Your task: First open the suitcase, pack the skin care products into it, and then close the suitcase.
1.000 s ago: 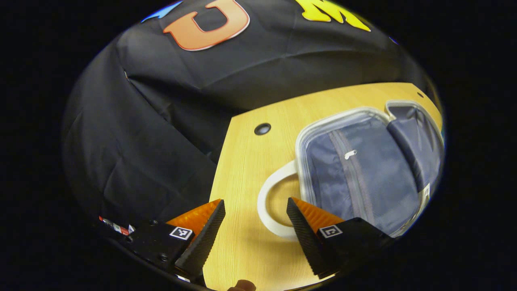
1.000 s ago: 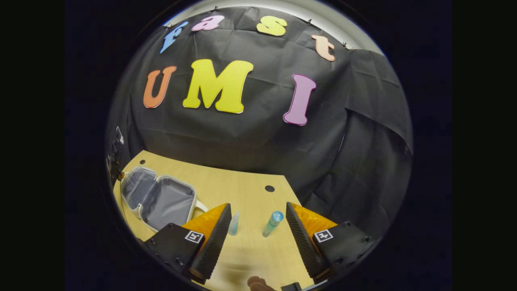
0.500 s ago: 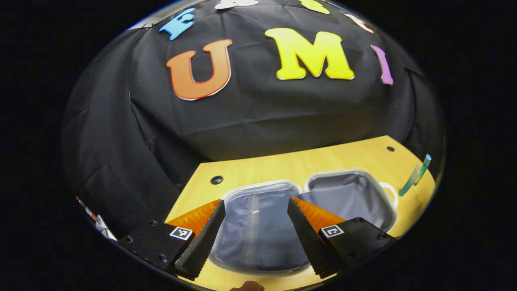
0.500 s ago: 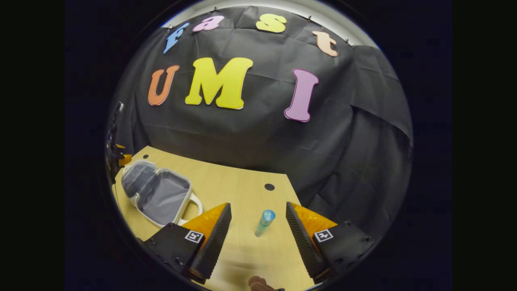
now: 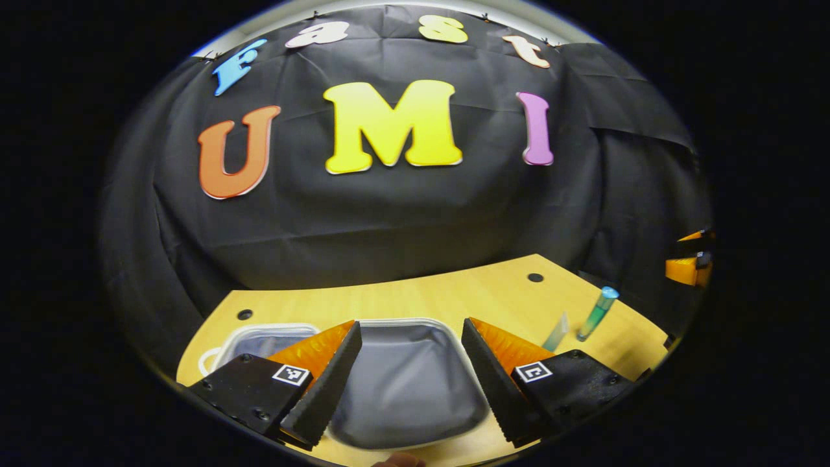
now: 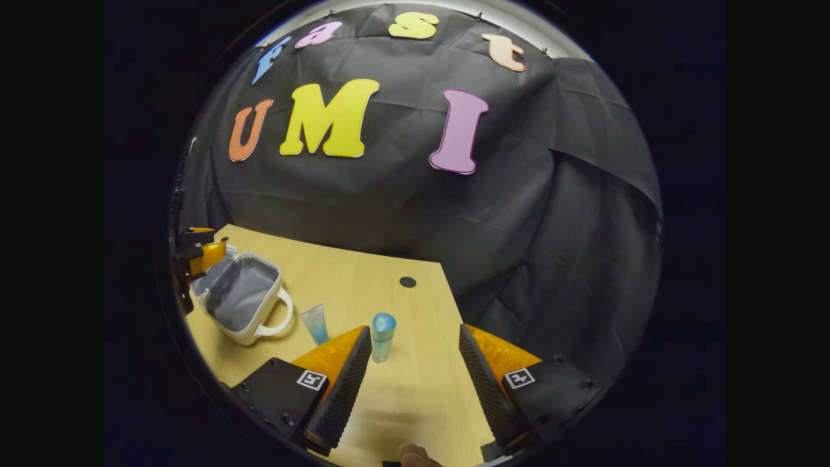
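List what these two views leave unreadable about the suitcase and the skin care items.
- Open white suitcase, left gripper view: left half hidden behind the left gripper.
- Clear blue-capped bottle, right gripper view: base cut by a finger.
- Small clear tube: label too small.

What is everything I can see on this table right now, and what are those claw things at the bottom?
Suitcase: one, white shell with grey lining, lying open at the table's left side in the right gripper view.
Tube: one, pale blue, standing beside the suitcase handle.
Bottle: one, clear blue-green with a blue cap, upright next to the tube.
Table: one, light wood, with small dark holes near its far edge.
Left gripper: one, open, hovering above the suitcase.
Right gripper: one, open, above bare table, the bottle near its left finger.
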Tool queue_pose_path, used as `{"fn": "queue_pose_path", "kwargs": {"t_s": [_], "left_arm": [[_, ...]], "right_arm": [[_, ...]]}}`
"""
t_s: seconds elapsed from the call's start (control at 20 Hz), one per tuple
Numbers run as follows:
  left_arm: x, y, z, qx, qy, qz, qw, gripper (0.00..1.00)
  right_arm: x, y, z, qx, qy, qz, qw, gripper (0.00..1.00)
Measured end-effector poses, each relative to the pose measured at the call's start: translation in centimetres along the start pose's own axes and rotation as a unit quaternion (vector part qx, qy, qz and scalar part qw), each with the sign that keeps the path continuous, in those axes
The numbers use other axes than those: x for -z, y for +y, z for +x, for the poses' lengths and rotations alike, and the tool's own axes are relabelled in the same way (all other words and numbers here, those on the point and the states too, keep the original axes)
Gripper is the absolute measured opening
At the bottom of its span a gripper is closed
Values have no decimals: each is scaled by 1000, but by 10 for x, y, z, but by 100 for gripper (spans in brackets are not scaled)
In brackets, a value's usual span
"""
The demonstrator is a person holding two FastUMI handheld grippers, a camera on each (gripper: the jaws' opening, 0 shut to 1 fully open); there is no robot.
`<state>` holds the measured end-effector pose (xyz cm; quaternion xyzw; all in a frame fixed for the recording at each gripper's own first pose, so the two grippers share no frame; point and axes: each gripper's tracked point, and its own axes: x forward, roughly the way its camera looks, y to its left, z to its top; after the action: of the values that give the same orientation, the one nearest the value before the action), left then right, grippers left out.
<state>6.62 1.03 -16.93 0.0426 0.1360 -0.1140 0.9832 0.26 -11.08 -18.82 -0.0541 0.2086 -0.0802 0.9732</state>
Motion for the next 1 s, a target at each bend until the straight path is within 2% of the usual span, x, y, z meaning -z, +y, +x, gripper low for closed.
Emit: {"fn": "queue_pose_path", "kwargs": {"t_s": [0.05, 0.2, 0.4, 0.5, 0.7, 0.85, 0.95, 1.0], "left_arm": [[4, -18, 3, 15, 5, -2, 1000, 99], [15, -62, 11, 24, 4, 17, 1000, 99], [42, -131, 23, 81, 23, 6, 996, 99], [61, -155, 37, 95, 32, 0, 995, 99], [91, -185, 66, 87, 47, -11, 995, 99], [102, -187, 96, 66, 53, -21, 996, 98], [106, -188, 108, 54, 51, -27, 997, 99], [108, -186, 113, 48, 53, -30, 997, 95]], "right_arm": [[3, -7, 0, 0, 2, -3, 1000, 80], [10, -27, 3, 3, 6, -13, 1000, 80], [24, -48, 11, 2, 18, -27, 999, 80], [31, -57, 16, -2, 25, -32, 999, 80], [57, -65, 36, -17, 57, -33, 998, 81], [73, -63, 53, -36, 80, -37, 996, 81], [73, -62, 57, -48, 75, -36, 995, 80], [75, -62, 59, -52, 73, -38, 995, 81]]}}
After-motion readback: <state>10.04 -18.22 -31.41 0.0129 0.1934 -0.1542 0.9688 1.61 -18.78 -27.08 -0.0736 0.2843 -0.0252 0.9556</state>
